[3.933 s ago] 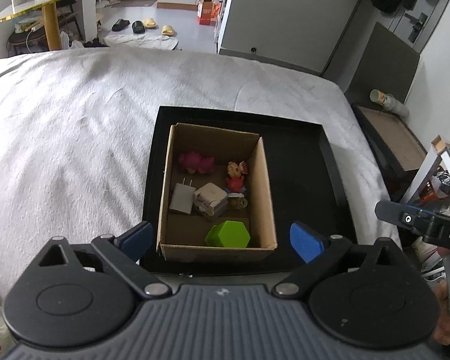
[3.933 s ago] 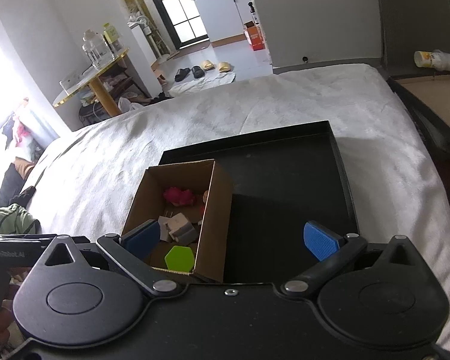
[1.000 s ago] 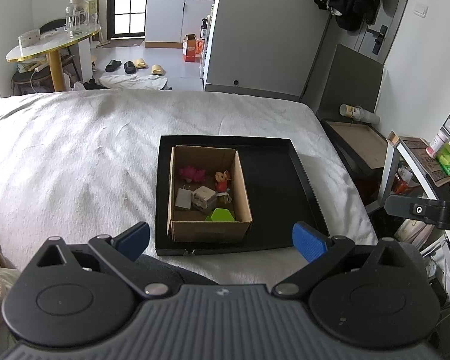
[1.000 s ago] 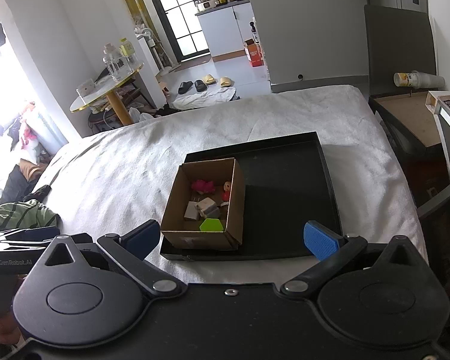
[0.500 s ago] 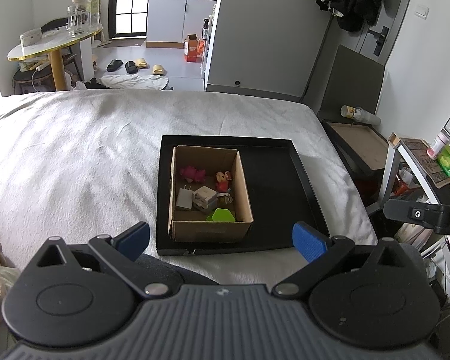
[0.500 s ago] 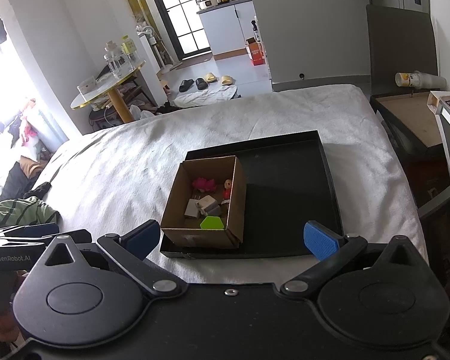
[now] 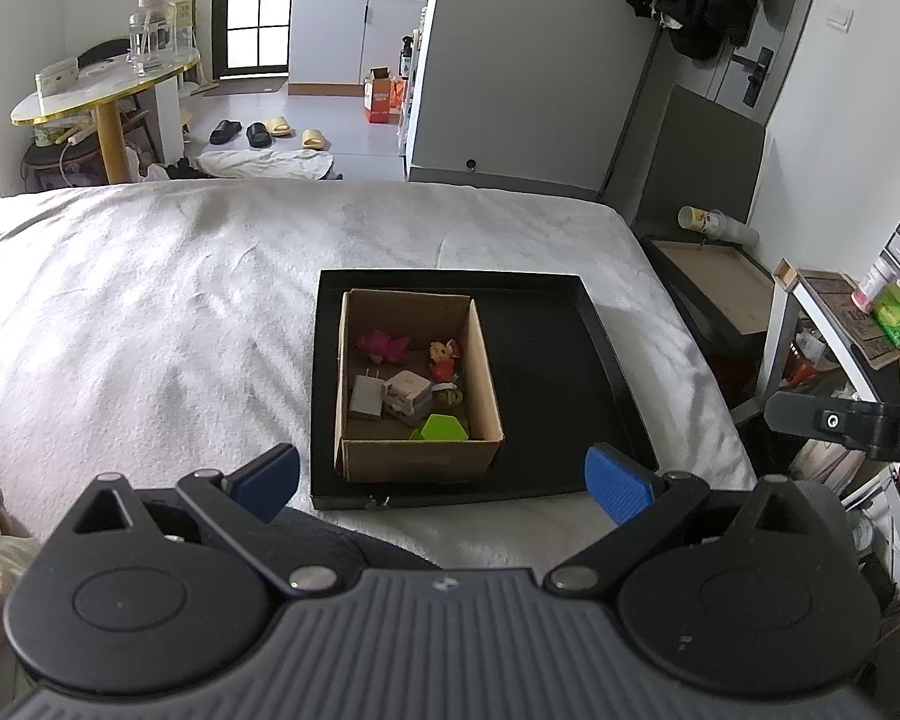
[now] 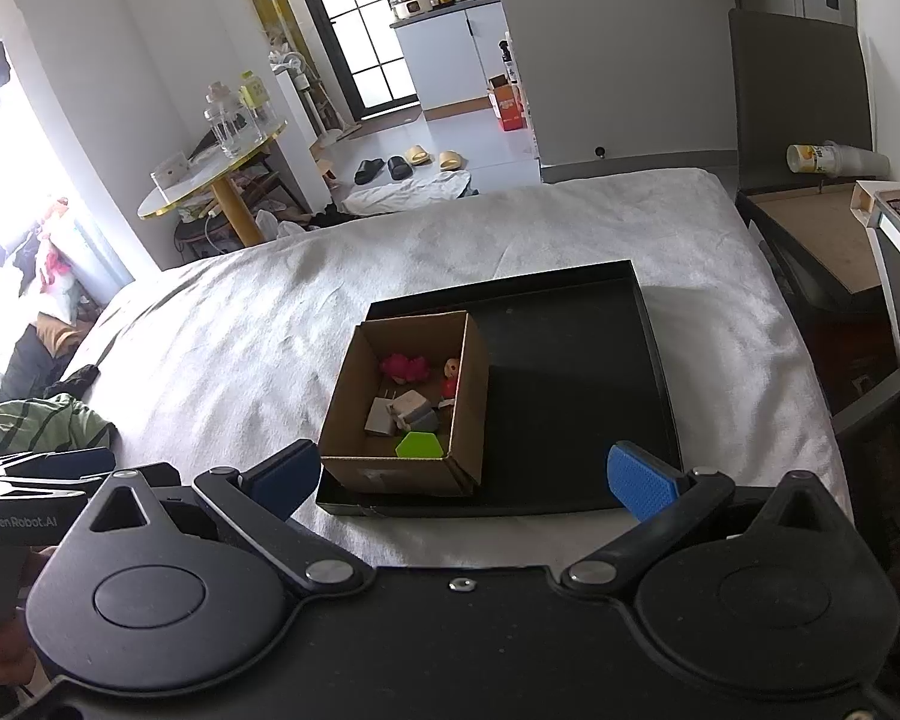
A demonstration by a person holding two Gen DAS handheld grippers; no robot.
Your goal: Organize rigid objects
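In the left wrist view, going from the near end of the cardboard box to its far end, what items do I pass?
Green hexagon block → grey charger plug → small red figurine → pink toy.

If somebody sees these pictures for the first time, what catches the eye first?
An open brown cardboard box standing in the left part of a black square tray on the white bedcover. Inside the box, a bright green hexagonal block lies by the near wall and a pink toy towards the back.

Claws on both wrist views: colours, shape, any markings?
The left claw and the right claw look alike: blue textured pads on black linkage arms, silver pivot pins, two round black discs. The left body is ribbed grey. The left unit's side reads GenRobot.AI.
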